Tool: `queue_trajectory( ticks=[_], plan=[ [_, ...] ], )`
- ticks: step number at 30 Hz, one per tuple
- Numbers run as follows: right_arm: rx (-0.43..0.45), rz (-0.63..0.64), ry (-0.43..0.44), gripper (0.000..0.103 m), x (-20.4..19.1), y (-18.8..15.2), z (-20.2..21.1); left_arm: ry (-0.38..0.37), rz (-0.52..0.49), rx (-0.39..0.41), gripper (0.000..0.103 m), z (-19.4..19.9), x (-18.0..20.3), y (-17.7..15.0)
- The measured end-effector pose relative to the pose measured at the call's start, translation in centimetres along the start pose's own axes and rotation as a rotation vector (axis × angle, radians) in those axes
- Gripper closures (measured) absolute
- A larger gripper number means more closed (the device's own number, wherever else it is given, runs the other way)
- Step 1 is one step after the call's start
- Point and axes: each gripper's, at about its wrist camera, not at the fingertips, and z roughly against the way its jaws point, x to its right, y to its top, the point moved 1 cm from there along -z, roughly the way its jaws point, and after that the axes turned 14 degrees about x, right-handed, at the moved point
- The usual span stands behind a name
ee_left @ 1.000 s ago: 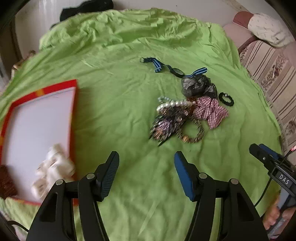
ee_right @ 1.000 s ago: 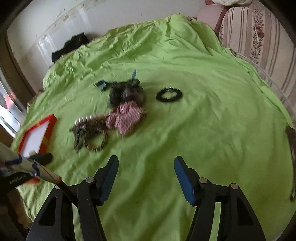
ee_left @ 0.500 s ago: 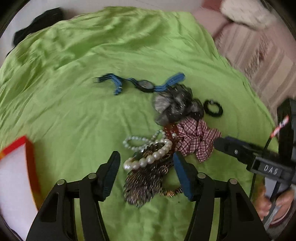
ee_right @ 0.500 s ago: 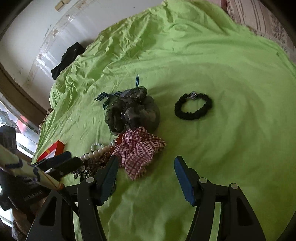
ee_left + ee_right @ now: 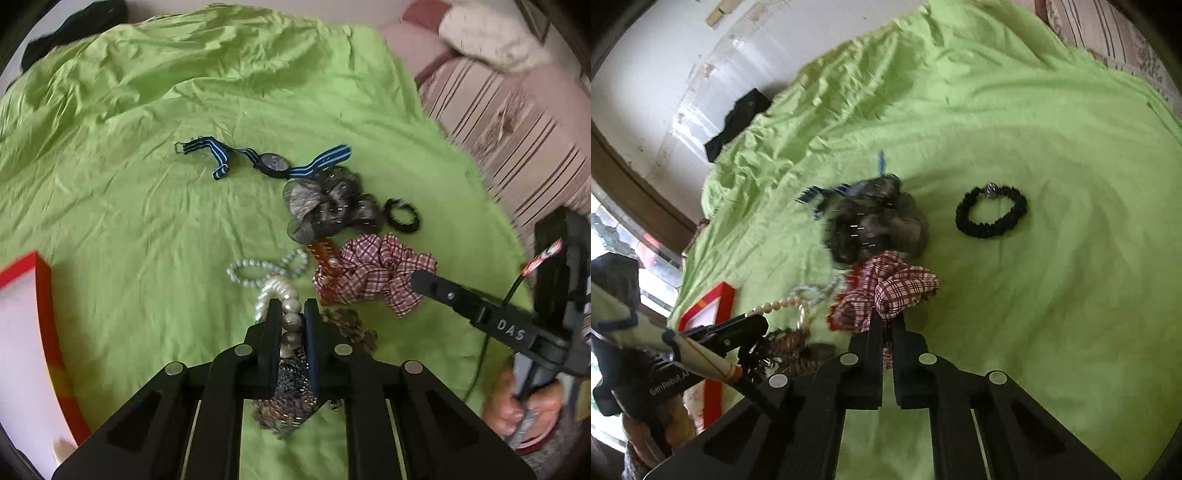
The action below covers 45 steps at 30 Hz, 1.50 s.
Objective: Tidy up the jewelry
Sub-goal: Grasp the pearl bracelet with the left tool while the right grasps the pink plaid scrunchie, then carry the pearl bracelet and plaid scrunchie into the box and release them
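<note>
Green sheet (image 5: 147, 206) covers the bed under both of my grippers. My left gripper (image 5: 291, 314) is clamped on the large pearl strand (image 5: 286, 314), whose beads run up between its two fingers and curl just ahead of the tips. Just ahead of that gripper and a little to its left lies a smaller pale bead bracelet (image 5: 258, 271); under and behind its fingers sits a beaded brown tangle (image 5: 291, 391) that I cannot sort out. My right gripper (image 5: 886, 325) is pinched on the near edge of the plaid scrunchie (image 5: 897, 291), which bunches up directly ahead of its tips. Beyond the scrunchie, touching it, is the grey sheer scrunchie (image 5: 875, 225), and ahead and to the right of the right gripper, apart from the pile, lies the black hair tie (image 5: 991, 212). Far ahead of the left gripper, a watch with a blue striped strap (image 5: 273, 164) lies stretched out on the sheet. Well off to the left gripper's left is the red-rimmed white tray (image 5: 44, 291).
</note>
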Motion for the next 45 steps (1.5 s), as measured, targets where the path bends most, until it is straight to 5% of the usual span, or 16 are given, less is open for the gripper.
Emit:
queue_trajectory(
  ticks=[9,15,21,25,29,34,40,43,45],
  plan=[
    [0.05,0.082,0.005,0.099,-3.1,-0.4,5.8,-0.083,0.113,0.072,0.091,8.1,0.2,-1.0],
    [0.02,0.1,-0.001,0.099,-3.8,-3.2,8.5,0.009,0.146,0.067,0.091,10.0,-0.9,-3.7],
    [-0.013,0.101,-0.032,0.099,-3.0,-5.5,9.3,0.016,0.264,0.052,0.091,10.5,-3.9,-5.5],
    [-0.017,0.099,-0.029,0.099,-2.9,-6.0,9.5,0.033,0.238,0.011,0.089,9.7,-3.9,-6.3],
    [-0.029,0.105,-0.022,0.098,-2.9,-6.5,9.0,0.082,0.196,-0.037,0.075,7.4,-3.7,-6.7],
    [-0.043,0.099,-0.023,0.098,-2.5,-6.9,8.4,0.166,0.146,-0.116,0.075,4.2,-4.5,-7.3],
    [-0.045,0.082,-0.022,0.097,-1.8,-7.0,7.8,0.17,0.111,-0.177,0.075,2.8,-5.1,-8.5],
    [-0.054,0.079,-0.02,0.097,-1.9,-7.3,7.2,0.148,0.105,-0.164,0.077,2.7,-5.1,-8.9],
    [-0.059,0.083,-0.022,0.097,-1.9,-7.5,6.9,0.134,0.102,-0.153,0.093,2.7,-5.0,-8.9]
  ],
)
